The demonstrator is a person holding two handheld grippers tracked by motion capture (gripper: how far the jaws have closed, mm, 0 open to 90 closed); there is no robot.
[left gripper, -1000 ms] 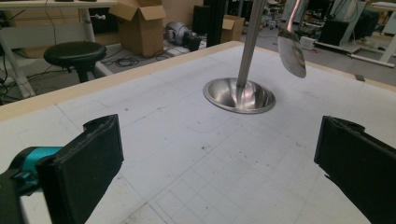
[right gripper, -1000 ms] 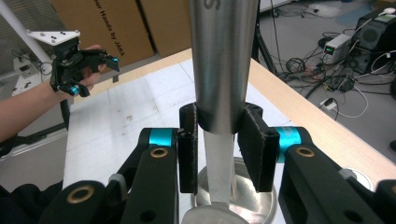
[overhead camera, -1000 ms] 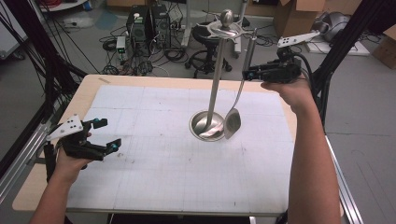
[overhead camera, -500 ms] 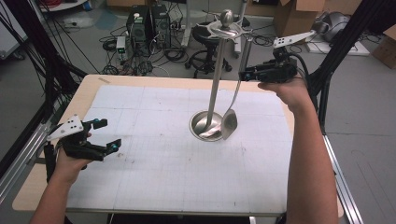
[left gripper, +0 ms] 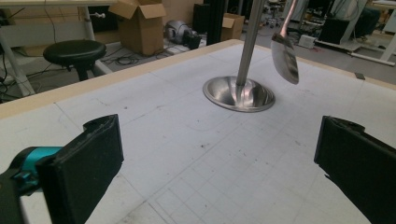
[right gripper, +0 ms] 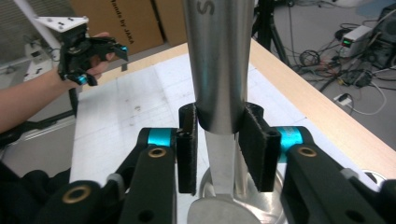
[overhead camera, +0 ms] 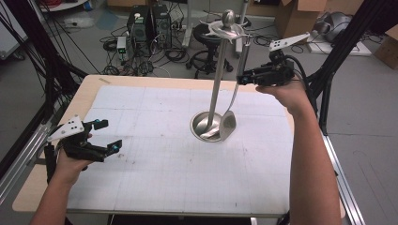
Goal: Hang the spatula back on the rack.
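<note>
A steel stand (overhead camera: 218, 79) rises from a round base (overhead camera: 206, 127) at the middle of the table, with hook arms and a knob on top. A steel spoon (overhead camera: 228, 125) appears to hang from one arm, its bowl beside the base. My right gripper (overhead camera: 241, 77) is level at the spoon's handle, high above the table. In the right gripper view its jaws have just been opening, and the flat handle (right gripper: 220, 158) stands between the pads (right gripper: 187, 149) with a gap on each side. My left gripper (overhead camera: 108, 135) is open over the table's left side, with nothing in it.
A white gridded mat (overhead camera: 164, 178) covers the wooden table (overhead camera: 84, 96). Black frame posts (overhead camera: 328, 70) stand at the right and left edges. Behind the table are a stool (overhead camera: 206, 35), cables and computer boxes on the floor.
The right hand has shifted slightly left, and the spoon's bowl has swung a little toward the stand's base. The left gripper has stayed where it was.
</note>
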